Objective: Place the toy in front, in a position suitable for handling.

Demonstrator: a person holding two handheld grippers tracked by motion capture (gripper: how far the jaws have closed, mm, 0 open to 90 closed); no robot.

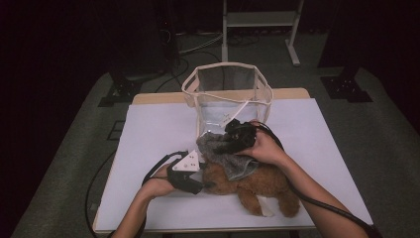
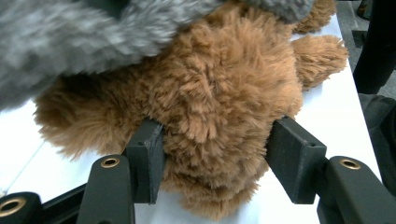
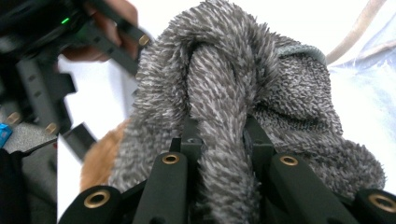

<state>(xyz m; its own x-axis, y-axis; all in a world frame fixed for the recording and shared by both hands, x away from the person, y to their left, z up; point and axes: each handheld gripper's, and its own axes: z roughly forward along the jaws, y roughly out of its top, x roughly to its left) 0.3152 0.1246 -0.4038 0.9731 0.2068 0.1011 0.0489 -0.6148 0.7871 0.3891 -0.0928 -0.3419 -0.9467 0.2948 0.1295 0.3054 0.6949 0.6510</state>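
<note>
A brown plush bear (image 1: 257, 186) lies on its side on the white table cover (image 1: 158, 129), near the front. My left gripper (image 1: 204, 184) comes at it from the left. In the left gripper view its jaws (image 2: 217, 158) press into the brown fur (image 2: 219, 93) from both sides. A grey fuzzy cloth (image 1: 233, 163) is draped over the bear's upper part. My right gripper (image 1: 229, 144) is just above the bear, and its jaws (image 3: 223, 140) are shut on a fold of that grey cloth (image 3: 280, 93). A patch of bear fur (image 3: 100, 158) shows beneath.
A pale see-through basket with a cream rim (image 1: 228, 69) stands upright just behind the bear, at the middle back of the table. White cover lies bare to the left and right. Cables trail off the front edge. Dark floor and a stand lie beyond.
</note>
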